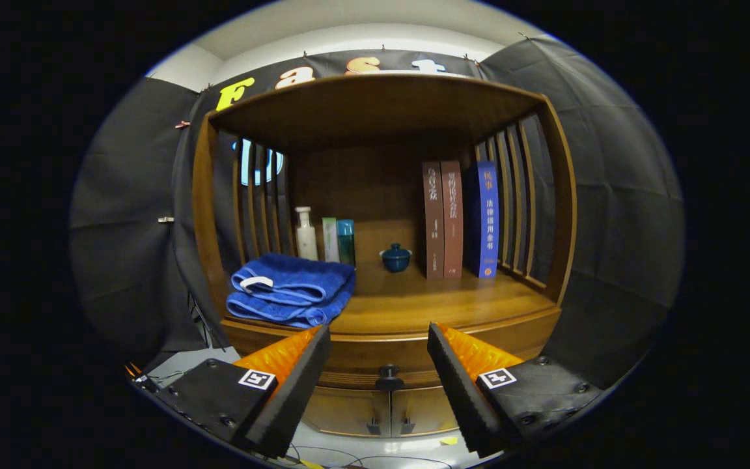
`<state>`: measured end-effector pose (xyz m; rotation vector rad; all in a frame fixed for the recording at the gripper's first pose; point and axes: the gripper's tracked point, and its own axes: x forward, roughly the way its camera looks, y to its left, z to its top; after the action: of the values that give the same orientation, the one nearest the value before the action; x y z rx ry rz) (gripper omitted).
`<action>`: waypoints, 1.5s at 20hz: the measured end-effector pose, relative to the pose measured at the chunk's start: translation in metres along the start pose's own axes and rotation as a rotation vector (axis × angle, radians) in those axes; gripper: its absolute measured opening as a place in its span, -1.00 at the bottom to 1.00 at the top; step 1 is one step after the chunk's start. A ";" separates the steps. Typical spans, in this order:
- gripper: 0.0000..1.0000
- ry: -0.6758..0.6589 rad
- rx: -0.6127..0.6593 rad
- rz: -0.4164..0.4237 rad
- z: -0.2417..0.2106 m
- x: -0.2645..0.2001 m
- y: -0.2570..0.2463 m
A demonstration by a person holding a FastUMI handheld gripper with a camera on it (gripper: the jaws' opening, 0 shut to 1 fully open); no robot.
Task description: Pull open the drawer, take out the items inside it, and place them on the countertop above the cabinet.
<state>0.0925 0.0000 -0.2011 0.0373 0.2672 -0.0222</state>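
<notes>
Ahead, hand-held gripper [379, 339] gapes before folded towel [290, 288].

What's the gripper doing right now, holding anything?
Gripper: open, holding nothing; fingers spread apart, the drawer knob between and just beyond them, untouched.

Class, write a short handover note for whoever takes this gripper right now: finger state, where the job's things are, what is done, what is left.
Gripper: open, holding nothing, fingers spread either side of the drawer knob, which sits between and beyond the tips.
Drawer: shut, just under the countertop; its contents are hidden.
Countertop already carries a folded blue towel, bottles, a small lidded pot and three upright books; bare wood lies ahead of the fingers.
Done: nothing beyond lining up on the knob.
Left: close on the knob, pull the drawer open, lift out the items, set them on the countertop.
</notes>
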 end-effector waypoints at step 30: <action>-0.26 0.290 -0.044 -0.048 -0.135 0.035 -0.015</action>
<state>0.0906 -0.0100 -0.3410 -0.0100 0.5585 -0.0591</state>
